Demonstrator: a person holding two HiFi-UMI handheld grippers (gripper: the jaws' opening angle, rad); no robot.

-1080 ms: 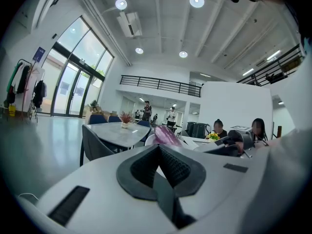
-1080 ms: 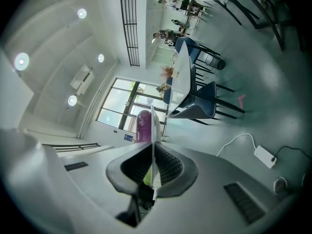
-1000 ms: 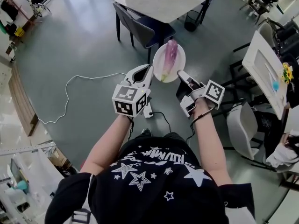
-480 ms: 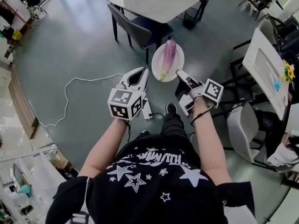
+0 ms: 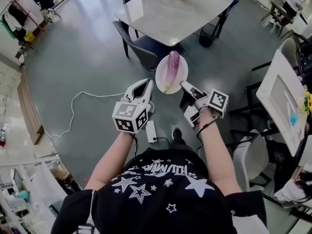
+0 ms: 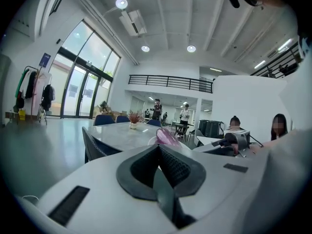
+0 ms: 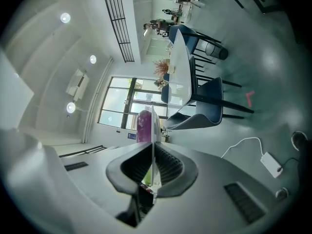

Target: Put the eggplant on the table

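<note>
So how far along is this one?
Not yet. Done: the long purple eggplant lies on a round white plate. In hand: the right gripper is shut on that plate's rim, holding it over the grey floor. To do: reaching the pale stone-topped table ahead and setting it down. The left gripper is shut, empty.

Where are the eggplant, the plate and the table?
eggplant (image 5: 171, 66), head view, its purple middle.
plate (image 5: 183, 71), head view, bare white part beside the eggplant.
table (image 5: 165, 13), head view, bare top.
</note>
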